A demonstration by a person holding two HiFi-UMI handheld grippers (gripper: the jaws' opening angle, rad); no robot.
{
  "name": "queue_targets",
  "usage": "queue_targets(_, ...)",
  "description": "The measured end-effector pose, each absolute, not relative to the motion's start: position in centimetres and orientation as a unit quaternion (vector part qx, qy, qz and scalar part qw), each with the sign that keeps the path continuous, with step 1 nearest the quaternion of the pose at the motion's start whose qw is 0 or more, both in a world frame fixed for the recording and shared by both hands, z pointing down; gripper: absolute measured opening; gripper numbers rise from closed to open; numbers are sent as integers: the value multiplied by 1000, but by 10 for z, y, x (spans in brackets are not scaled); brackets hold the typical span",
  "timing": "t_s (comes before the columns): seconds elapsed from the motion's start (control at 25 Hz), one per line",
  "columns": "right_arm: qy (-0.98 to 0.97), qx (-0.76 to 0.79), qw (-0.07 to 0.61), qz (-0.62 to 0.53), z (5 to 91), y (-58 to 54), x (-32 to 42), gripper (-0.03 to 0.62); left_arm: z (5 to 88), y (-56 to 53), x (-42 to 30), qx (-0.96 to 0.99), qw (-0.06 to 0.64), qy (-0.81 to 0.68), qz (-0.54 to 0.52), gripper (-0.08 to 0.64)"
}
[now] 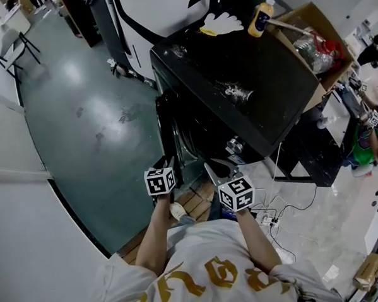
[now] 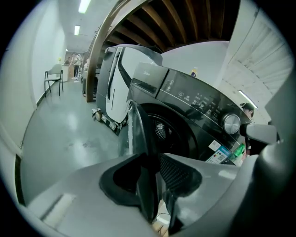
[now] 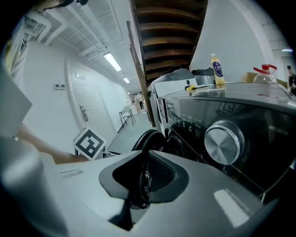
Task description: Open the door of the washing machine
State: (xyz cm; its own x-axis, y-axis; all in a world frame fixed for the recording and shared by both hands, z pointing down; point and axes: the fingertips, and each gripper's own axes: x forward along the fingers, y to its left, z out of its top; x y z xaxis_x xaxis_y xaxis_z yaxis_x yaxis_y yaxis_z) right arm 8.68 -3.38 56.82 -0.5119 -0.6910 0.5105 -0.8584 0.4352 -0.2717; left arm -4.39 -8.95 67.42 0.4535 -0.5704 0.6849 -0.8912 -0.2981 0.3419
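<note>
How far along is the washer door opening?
Done: the door is unlatched and swung out from the washing machine, and the drum opening shows behind it. In hand: the left gripper is clamped on the door's edge. The right gripper hangs open by the machine's front, holding nothing. Left: probably swing the door wider, then let go.

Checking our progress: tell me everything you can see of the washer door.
The door is round, dark and glossy, with a shiny inner rim. It stands upright and part open, swung out from the front of the washer. The left gripper is shut on its free edge, which runs between the jaws. Nothing else visibly touches it.
</note>
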Motion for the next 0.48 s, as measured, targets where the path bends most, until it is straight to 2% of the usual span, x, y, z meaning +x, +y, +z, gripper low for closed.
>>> queue_targets(0.48,-835,455,186,246,574,-44,60,51,676,-89,-102,746,369,-513,210,117)
